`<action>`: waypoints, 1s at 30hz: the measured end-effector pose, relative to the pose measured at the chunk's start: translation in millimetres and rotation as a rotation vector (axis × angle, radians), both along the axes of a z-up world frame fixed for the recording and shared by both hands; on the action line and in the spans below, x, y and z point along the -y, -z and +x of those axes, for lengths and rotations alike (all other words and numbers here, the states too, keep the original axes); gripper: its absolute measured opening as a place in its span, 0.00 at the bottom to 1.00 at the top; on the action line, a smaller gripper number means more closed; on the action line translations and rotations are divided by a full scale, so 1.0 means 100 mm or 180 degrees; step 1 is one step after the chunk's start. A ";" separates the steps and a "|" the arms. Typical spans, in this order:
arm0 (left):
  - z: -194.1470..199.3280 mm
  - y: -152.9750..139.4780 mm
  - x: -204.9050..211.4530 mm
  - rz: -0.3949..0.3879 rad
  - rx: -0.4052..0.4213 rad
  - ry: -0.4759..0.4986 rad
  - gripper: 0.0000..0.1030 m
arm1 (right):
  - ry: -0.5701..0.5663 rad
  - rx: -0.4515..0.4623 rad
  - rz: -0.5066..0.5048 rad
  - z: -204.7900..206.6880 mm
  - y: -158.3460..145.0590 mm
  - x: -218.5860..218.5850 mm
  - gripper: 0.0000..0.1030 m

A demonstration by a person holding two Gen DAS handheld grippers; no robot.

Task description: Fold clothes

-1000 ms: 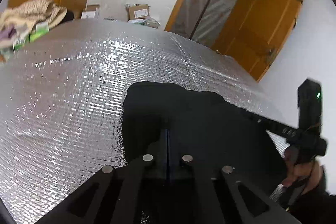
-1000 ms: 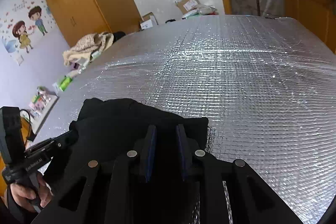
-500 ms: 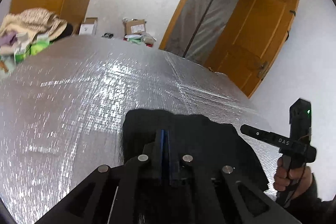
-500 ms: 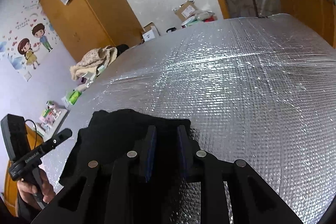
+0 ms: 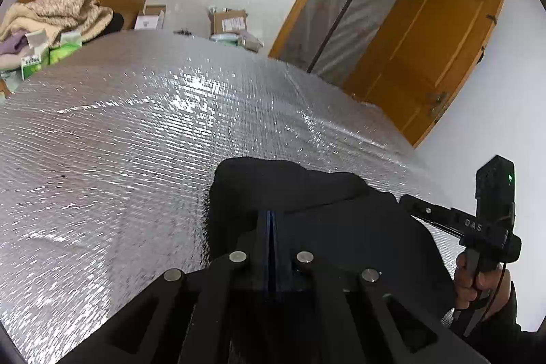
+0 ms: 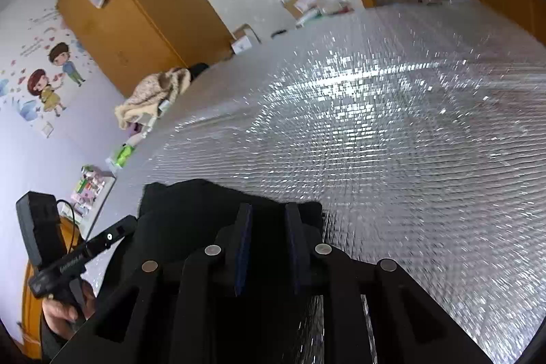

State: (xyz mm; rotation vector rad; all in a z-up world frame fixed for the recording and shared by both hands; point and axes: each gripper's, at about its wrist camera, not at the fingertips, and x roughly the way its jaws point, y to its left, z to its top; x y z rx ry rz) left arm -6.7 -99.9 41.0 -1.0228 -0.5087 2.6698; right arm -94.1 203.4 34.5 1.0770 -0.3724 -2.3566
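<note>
While my left fingers (image 5: pixel 269 220) pinch the black garment (image 5: pixel 307 193) over the foil-covered bed (image 5: pixel 136 125) and my right fingers (image 6: pixel 268 220) stand spread, I judge a fold underway, needing both edges aligned.

White letters "DAS" stand on the right tongs (image 5: pixel 477 224) body.

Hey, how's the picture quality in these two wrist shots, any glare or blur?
Left wrist view: glare on the silver sheet, door frame bowed by the fisheye, black garment nearly detailless. Right wrist view: stronger glare on the sheet, motion smear toward the right edge.
</note>
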 end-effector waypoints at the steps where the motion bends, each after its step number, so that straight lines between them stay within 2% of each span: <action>1: 0.05 0.01 -0.01 -0.0009 -0.0011 0.0004 0.02 | -0.0039 -0.0056 0.0004 0.07 -0.04 -0.02 0.21; 5: 0.24 0.06 -0.07 -0.0042 -0.0026 0.0031 0.02 | -0.0190 -0.0241 0.0016 0.40 -0.12 -0.11 0.21; 9: 0.43 0.12 -0.12 -0.0075 -0.0041 0.0059 0.02 | -0.0313 -0.0290 0.0050 0.58 -0.11 -0.08 0.21; 12: 0.58 0.16 -0.16 -0.0100 -0.0052 0.0079 0.02 | -0.0377 -0.0223 0.0127 0.60 0.01 -0.02 0.20; 14: 0.64 0.16 -0.18 -0.0110 -0.0059 0.0082 0.02 | -0.0376 -0.0181 0.0067 0.60 0.05 -0.04 0.20; 20: 0.79 0.05 -0.15 -0.0181 -0.0139 0.0041 0.02 | -0.0408 -0.0329 0.0163 0.73 -0.06 -0.05 0.22; 23: 0.81 0.13 -0.09 -0.0144 -0.0053 0.0027 0.02 | -0.0451 -0.0352 0.0213 0.85 -0.05 -0.08 0.22; 27: 0.88 0.08 -0.08 -0.0123 -0.0089 0.0005 0.02 | -0.0389 -0.0260 0.0242 0.92 0.04 -0.12 0.22; 30: 0.93 0.05 -0.09 -0.0161 -0.0127 0.0029 0.03 | -0.0428 -0.0351 0.0254 0.99 -0.05 -0.14 0.22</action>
